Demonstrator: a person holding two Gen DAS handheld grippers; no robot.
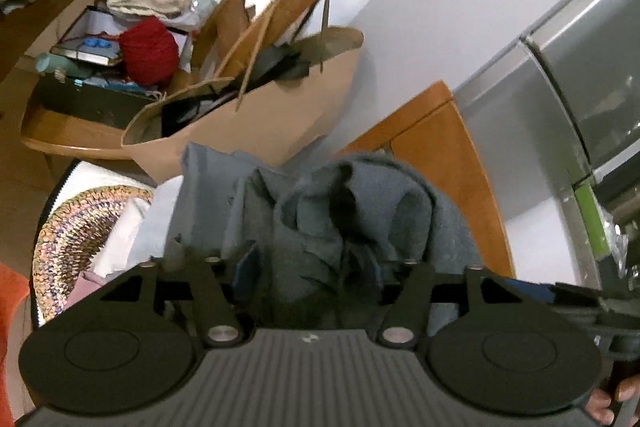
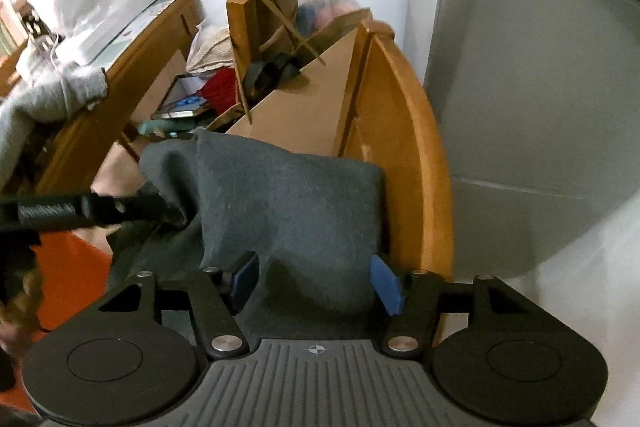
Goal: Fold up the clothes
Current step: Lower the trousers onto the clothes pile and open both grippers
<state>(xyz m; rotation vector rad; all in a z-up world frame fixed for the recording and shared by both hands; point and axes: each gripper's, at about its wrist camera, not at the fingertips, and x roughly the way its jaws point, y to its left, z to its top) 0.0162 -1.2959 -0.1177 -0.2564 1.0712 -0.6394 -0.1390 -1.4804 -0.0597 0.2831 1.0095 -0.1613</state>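
The left gripper has its two blue-padded fingers set wide apart, with a bunched dark grey garment filling the gap between them. Whether the pads are pressing the cloth cannot be told. In the right wrist view, the right gripper is also spread wide, and the same grey garment drapes down between its blue pads. The left gripper reaches in from the left edge of that view and its tip sits in a fold of the cloth at the garment's left side.

The garment is a soft, felt-like dark grey fabric. Seen from the left gripper it is crumpled into deep folds; seen from the right gripper it hangs as a broad, fairly smooth panel with a straight upper edge.

Behind the garment stands a wooden chair with a curved back, close to a white wall. A brown paper bag with dark contents rests on a second wooden seat, beside a red knitted item, a cream knit and books. A grey refrigerator stands at the right. At the left, a wooden table carries a white sewing machine near its edge, and a light grey knit hangs over that edge. A multicoloured crocheted round piece lies low on the left.
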